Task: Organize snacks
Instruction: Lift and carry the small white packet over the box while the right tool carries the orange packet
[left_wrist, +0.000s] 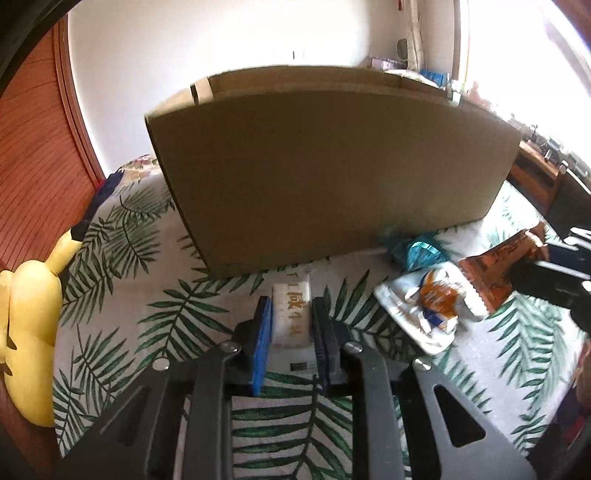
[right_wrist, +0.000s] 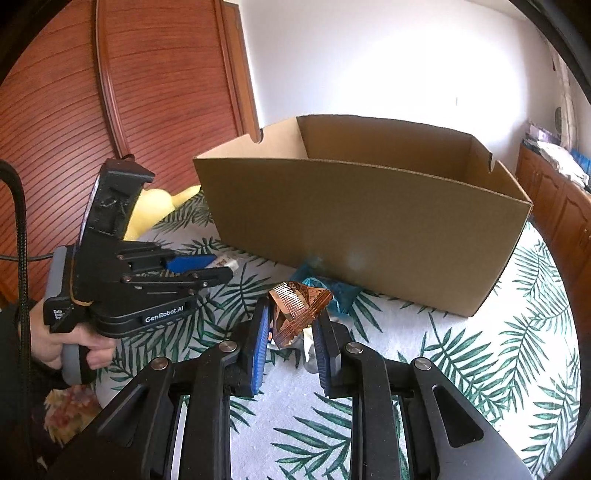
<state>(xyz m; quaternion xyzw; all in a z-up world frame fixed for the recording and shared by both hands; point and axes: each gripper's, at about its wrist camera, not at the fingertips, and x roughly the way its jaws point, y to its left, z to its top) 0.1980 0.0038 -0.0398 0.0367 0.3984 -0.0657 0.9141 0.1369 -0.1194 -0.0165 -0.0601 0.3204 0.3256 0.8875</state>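
Blue-padded left tool (left_wrist: 290, 325) pinches white packet (left_wrist: 291, 314) | right tool (right_wrist: 291, 332) pinches copper wrapper (right_wrist: 299, 306), light, crinkly, slippery; grip mid-body | white bag (left_wrist: 424, 306) at 3 o'clock | open cardboard box (right_wrist: 369, 221) at 12 o'clock on bed (right_wrist: 480, 350)
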